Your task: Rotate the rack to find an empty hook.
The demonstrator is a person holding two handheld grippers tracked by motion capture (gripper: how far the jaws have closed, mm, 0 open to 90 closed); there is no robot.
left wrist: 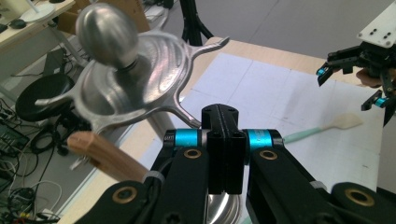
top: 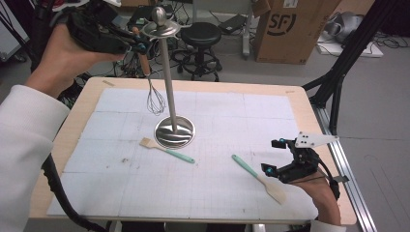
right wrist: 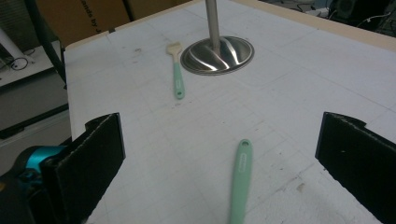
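A tall metal stand with hook arms and a ball on top rises from a round base. My left gripper is held high beside the stand's top, its jaws pressed together. A whisk with a wooden handle hangs upright at that gripper's tip. Its handle passes beside the jaws, and what carries it is hidden. My right gripper rests low at the table's right, jaws wide open. A green-handled spatula lies just in front of it.
A green-handled brush lies on the white gridded mat next to the stand's base. A black stool, a cardboard box and black tripod legs stand beyond the table.
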